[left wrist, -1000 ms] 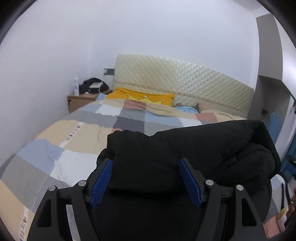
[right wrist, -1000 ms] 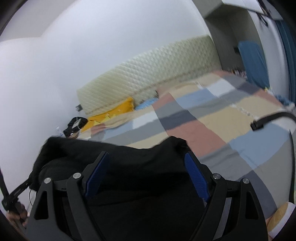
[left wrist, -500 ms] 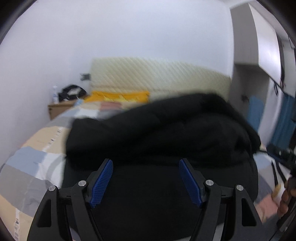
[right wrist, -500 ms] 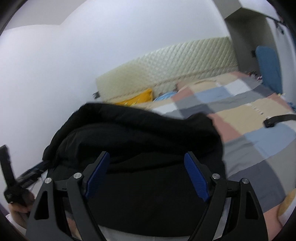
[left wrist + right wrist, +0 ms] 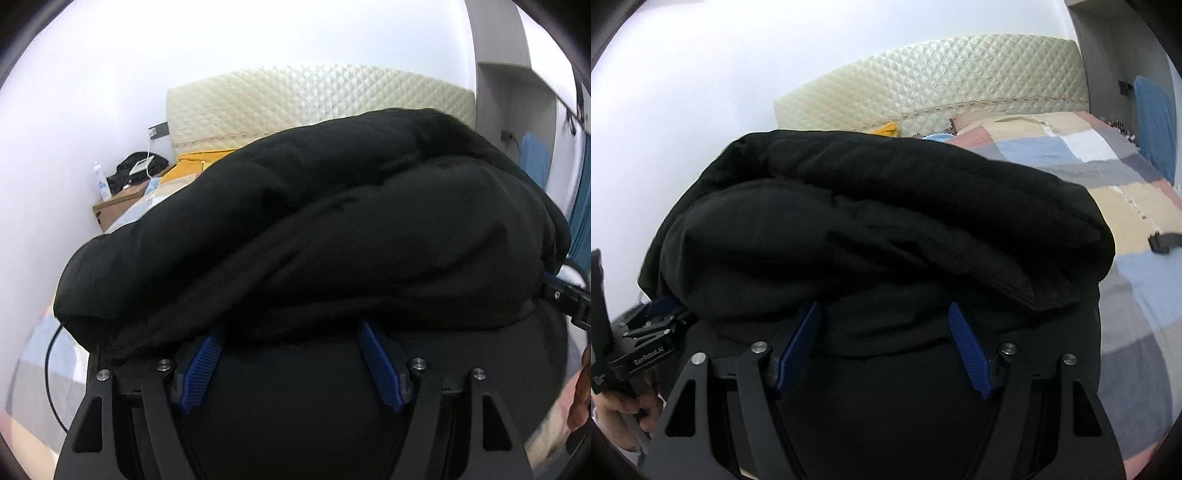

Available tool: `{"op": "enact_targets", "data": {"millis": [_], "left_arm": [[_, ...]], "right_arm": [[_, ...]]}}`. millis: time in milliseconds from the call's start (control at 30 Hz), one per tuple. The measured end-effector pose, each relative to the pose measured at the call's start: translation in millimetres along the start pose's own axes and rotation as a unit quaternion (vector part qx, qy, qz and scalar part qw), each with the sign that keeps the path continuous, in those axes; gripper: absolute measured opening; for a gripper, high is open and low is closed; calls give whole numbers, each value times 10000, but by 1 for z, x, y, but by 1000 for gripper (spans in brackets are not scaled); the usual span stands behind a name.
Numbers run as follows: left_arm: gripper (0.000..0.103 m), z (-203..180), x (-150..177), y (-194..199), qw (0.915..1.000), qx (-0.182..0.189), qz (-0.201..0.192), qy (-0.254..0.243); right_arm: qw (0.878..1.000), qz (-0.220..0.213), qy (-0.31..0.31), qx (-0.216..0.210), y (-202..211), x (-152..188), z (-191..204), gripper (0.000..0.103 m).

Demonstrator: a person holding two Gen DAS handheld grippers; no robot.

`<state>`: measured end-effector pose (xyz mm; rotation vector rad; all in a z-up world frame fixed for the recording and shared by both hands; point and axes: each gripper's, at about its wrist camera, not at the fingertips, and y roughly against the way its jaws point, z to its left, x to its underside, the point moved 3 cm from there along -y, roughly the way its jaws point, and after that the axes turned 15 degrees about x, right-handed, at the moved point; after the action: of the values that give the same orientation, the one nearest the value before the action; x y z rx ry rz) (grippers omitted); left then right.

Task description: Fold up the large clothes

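Bulky black padded jacket (image 5: 332,229) now lifted, draped over both spread-jawed grippers, left gripper (image 5: 291,332) and right gripper (image 5: 882,314) (neither clamps it), likely carrying the folded bundle above the patchwork bed (image 5: 1089,155).

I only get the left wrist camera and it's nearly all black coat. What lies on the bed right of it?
Observer: The right wrist view shows the patchwork quilt with a black strap lying on it, apart from the black coat.
Operator: And the right gripper's jaws?
Observer: The right gripper has its jaws spread wide, the coat's edge draped over their tips.
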<state>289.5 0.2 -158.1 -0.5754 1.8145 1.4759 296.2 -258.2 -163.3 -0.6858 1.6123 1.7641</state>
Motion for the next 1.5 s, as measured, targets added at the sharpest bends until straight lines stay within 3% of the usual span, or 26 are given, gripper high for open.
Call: {"op": "enact_targets", "data": {"millis": [233, 433, 700, 900, 1000, 1133, 1233, 1367, 1500], "left_arm": [[73, 8, -35, -47, 9992, -141, 360, 72], [73, 10, -59, -87, 9968, -324, 607, -417], [74, 23, -57, -115, 9970, -176, 739, -165], [74, 23, -57, -113, 9975, -248, 583, -305], [73, 19, -57, -98, 9977, -177, 471, -456], [73, 18, -61, -68, 9973, -328, 36, -658], [73, 25, -61, -52, 9970, -416, -149, -640], [73, 43, -51, -60, 9978, -448, 93, -483], [73, 59, -39, -68, 9996, -35, 275, 31]], "right_arm": [[9997, 99, 185, 126, -47, -31, 10, 72], [9988, 296, 357, 167, -81, -50, 13, 72], [9963, 729, 433, 167, -123, -49, 24, 73], [9954, 696, 572, 329, -131, -49, 32, 74], [9978, 451, 354, 329, -116, -55, 27, 74], [9999, -55, -93, -51, -79, -70, 28, 74], [9994, -206, 61, -255, -64, -74, 47, 74], [9978, -72, 587, -304, -74, -57, 74, 74], [9960, 214, 789, -365, -91, -42, 82, 74]]}}
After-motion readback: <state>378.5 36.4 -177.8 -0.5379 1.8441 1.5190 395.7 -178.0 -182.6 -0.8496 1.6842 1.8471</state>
